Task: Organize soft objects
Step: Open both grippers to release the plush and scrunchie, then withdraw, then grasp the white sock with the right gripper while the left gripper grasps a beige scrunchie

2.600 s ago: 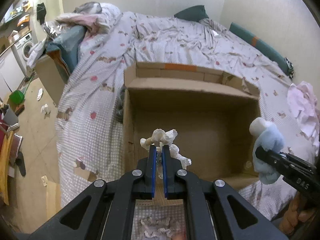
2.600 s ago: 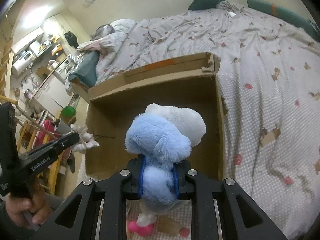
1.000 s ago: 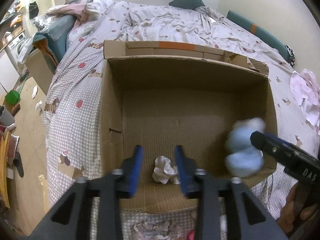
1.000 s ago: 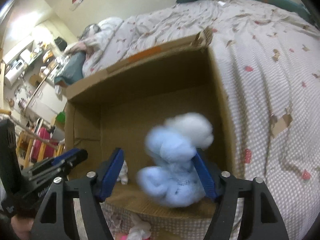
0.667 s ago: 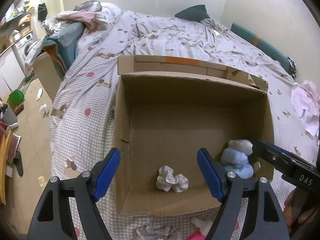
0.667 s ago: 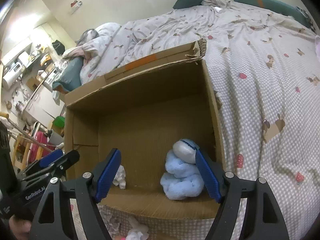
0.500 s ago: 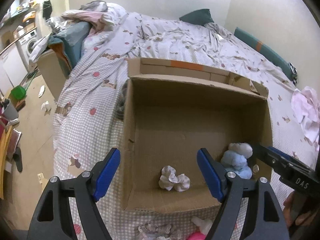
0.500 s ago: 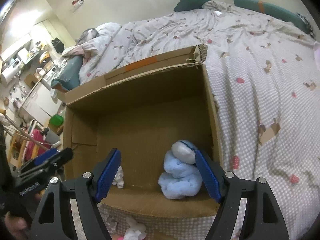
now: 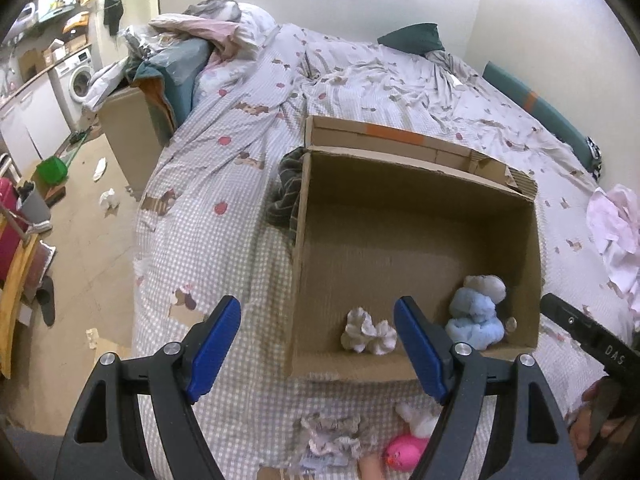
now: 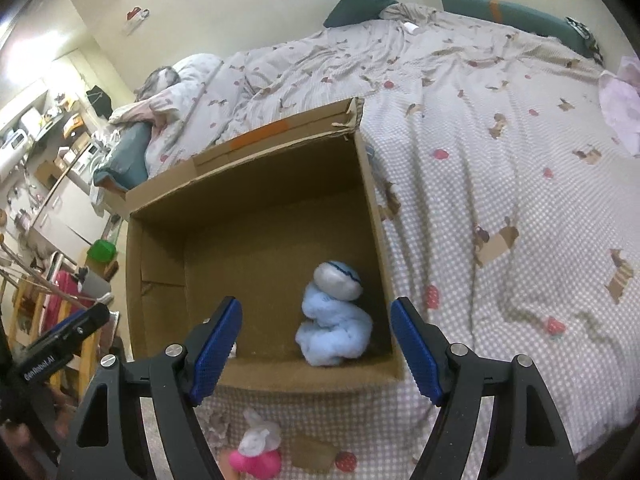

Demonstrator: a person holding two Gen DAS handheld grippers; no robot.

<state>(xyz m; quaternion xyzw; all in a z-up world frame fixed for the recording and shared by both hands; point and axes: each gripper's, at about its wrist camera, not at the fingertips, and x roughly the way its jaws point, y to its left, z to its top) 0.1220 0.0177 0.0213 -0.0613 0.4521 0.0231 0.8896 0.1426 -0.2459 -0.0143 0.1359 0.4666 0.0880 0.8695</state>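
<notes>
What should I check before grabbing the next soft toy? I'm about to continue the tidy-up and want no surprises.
1. Left hand-held gripper empty, jaws wide: ok.
2. Right hand-held gripper empty, jaws wide: ok.
3. Blue plush lying inside the cardboard box, released: ok.
4. White fabric bundle inside the box, released: ok.
5. Pink and white toy on the bed in front of the box, not packed: not ok.
6. Ruffled cloth beside it, also outside the box: not ok.
</notes>
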